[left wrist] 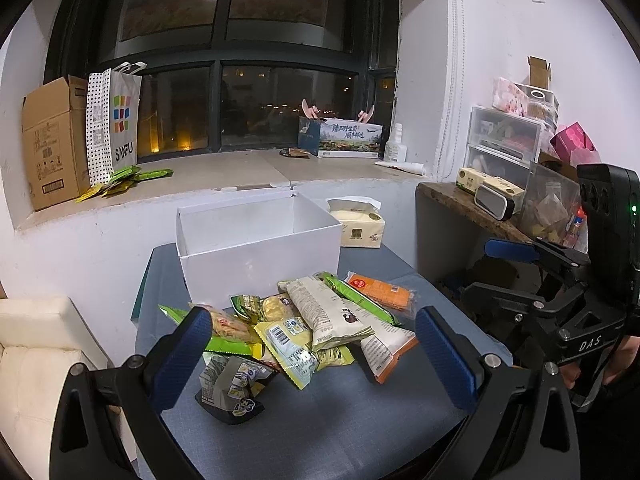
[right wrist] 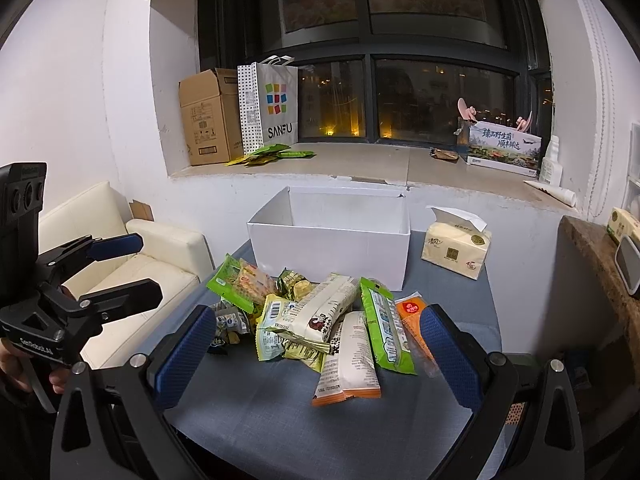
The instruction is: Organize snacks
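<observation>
A heap of snack packets (left wrist: 312, 320) (right wrist: 320, 320) lies on the blue-grey table (left wrist: 340, 420) (right wrist: 280, 420), in front of an open, empty white box (left wrist: 260, 256) (right wrist: 328, 248). The heap includes an orange pack (left wrist: 384, 290) (right wrist: 412, 312), a long green pack (right wrist: 386, 328), a white pack with an orange end (right wrist: 352, 364) and a dark grey pack (left wrist: 232, 384). My left gripper (left wrist: 316, 344) (right wrist: 150, 268) is open above the heap's near left side, holding nothing. My right gripper (right wrist: 318, 352) (left wrist: 476, 270) is open on the right, holding nothing either.
A tissue pack (left wrist: 360, 228) (right wrist: 456, 248) stands right of the box. A cream sofa (left wrist: 32, 360) (right wrist: 152, 256) borders the table's left. A cluttered wooden shelf (left wrist: 460, 204) is at the right. The windowsill behind holds a cardboard box (left wrist: 52, 140) and a paper bag (right wrist: 276, 108).
</observation>
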### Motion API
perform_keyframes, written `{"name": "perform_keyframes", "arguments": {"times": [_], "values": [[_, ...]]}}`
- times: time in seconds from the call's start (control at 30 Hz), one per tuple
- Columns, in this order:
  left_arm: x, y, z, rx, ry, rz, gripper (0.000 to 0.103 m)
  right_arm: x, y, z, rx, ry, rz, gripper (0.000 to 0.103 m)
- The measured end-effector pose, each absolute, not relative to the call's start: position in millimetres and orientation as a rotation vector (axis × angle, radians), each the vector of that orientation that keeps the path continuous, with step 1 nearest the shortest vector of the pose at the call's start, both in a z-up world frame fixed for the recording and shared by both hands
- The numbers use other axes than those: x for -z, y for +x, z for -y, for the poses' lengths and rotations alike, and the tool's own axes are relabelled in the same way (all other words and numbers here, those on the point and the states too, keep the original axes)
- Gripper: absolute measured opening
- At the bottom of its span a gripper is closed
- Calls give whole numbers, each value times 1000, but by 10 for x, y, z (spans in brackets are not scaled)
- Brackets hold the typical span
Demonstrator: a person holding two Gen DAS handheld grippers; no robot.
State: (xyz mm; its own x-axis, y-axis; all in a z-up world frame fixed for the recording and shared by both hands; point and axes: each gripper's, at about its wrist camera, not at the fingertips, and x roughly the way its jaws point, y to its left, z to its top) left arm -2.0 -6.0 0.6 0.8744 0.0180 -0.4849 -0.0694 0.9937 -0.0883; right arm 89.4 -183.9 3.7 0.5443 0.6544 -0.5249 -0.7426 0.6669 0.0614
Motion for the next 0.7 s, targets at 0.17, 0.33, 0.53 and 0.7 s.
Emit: {"name": "perform_keyframes", "arguments": {"times": [0.17,0.33,0.53,0.7], "values": [[3,-14,37,-46,-115,-508,103,-37,891,1837,-832,-177,-548,103],[10,-15,23,-48,-117,-507,103,-22,891,1835,-833,-176,-550,103],[17,-8,18,-49,-122,-513,103,1,891,1832,-835,-176,-556,103],[26,-2,30,-48,-122,-517,103,19,893,1827,-834,-177,-561,103]]}}
